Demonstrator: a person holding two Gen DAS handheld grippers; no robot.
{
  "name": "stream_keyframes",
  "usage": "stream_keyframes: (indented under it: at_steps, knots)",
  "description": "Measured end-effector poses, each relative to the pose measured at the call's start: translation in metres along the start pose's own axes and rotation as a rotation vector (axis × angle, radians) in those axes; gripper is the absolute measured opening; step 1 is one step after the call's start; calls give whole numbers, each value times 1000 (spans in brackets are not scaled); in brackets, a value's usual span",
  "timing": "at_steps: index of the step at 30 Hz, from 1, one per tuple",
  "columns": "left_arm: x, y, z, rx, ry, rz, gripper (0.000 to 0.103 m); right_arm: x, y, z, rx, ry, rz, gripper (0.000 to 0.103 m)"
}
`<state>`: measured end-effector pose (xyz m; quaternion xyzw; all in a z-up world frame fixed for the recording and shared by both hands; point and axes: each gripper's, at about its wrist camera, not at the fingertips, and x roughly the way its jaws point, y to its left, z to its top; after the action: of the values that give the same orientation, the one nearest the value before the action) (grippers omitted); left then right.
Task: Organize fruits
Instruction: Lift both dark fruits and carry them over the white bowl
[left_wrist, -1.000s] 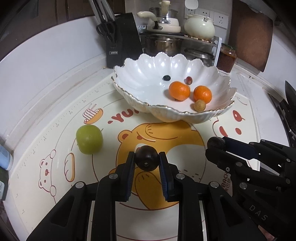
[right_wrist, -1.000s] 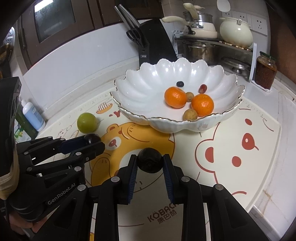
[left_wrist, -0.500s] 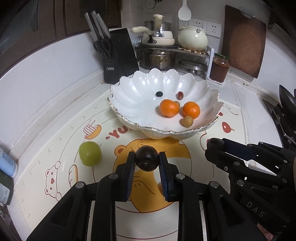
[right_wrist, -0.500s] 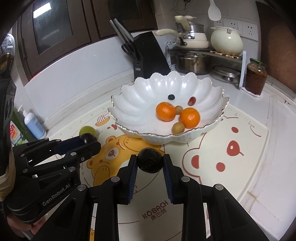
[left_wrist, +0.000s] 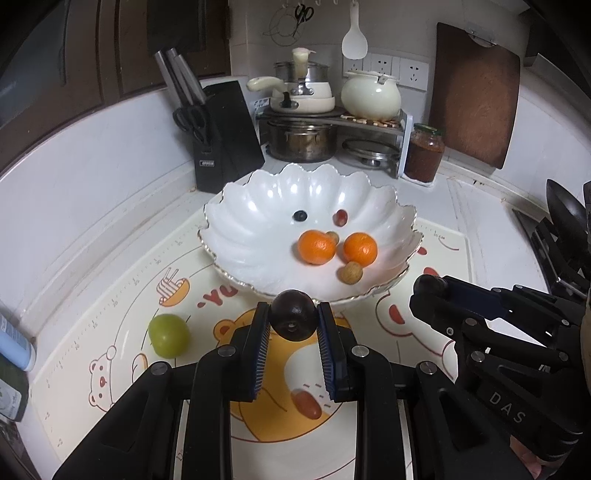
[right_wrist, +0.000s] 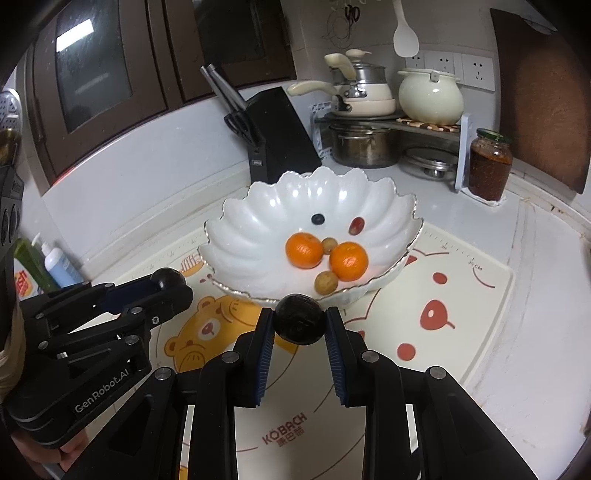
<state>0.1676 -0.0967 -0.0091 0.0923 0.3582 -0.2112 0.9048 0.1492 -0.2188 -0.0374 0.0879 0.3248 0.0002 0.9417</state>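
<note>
My left gripper (left_wrist: 293, 319) is shut on a dark purple plum (left_wrist: 294, 320), held above the mat in front of the white scalloped bowl (left_wrist: 243, 236). My right gripper (right_wrist: 298, 324) is shut on a second dark plum (right_wrist: 298, 324), also just in front of the bowl (right_wrist: 251, 236). The bowl holds two oranges (left_wrist: 317, 247), two small tan fruits, a red grape and a blueberry. A green fruit (left_wrist: 168, 335) lies on the mat to the left. A red grape (left_wrist: 307, 404) lies on the mat between my left fingers.
A bear-print mat (right_wrist: 461, 295) covers the counter. A black knife block (left_wrist: 221, 136) stands behind the bowl, with pots on a rack (left_wrist: 303, 140) and a sauce jar (left_wrist: 424, 153). Bottles (right_wrist: 59, 264) stand at the left edge.
Both grippers have risen and drawn back from the bowl, each still holding its plum. The bowl now looks smaller and farther away.
</note>
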Motion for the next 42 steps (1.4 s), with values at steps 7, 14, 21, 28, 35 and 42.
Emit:
stream_keyframes:
  at_steps: [7, 14, 21, 28, 35, 42]
  knots:
    - [-2, -4, 13, -1, -31, -8, 26, -6, -7, 14, -6, -36, -19, 29]
    - [10, -6, 29, -13, -39, -11, 26, -2, -17, 32, -12, -66, -38, 29]
    - [23, -6, 47, -25, -48, -13, 26, 9, -29, 48, -1, -75, -48, 29]
    - [33, -2, 58, -42, -57, -5, 26, 17, -35, 59, 6, -88, -61, 29]
    - [46, 8, 70, -64, -64, 11, 26, 29, -39, 71, 11, -100, -90, 29]
    - [63, 14, 75, -80, -47, 21, 26, 41, -42, 80, 15, -112, -132, 29]
